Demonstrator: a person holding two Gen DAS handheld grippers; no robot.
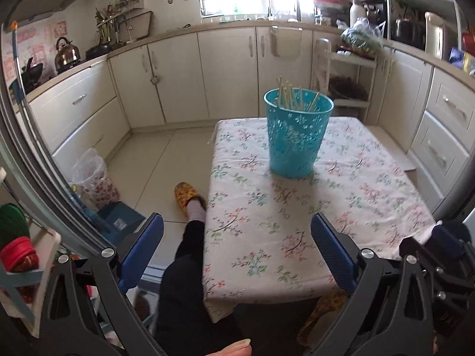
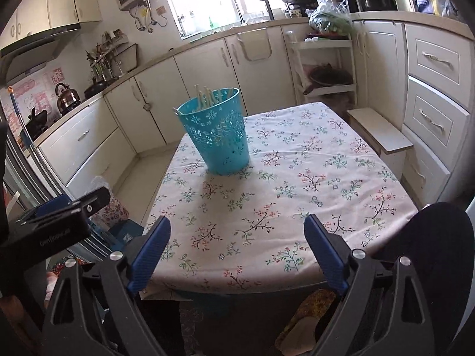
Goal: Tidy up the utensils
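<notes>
While cream cabinets (image 1: 178,74) ring the room, the worktop (image 2: 297,178) under its flowered cloth carries only a teal basket (image 2: 216,136) near the far edge, pale chopsticks (image 2: 204,95) standing inside. Nothing lies between it and either claw. Left claw (image 1: 237,252) and right claw (image 2: 237,252) both gape wide, empty. Only the left view shows a leg and yellow slipper (image 1: 187,194); only the right, a small white stool (image 2: 380,133).

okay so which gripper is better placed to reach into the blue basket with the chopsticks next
Left, marginally. The blue basket sits nearly straight ahead of the left gripper, but off to the left of the right gripper. Both are open, empty and well short of it.
</notes>
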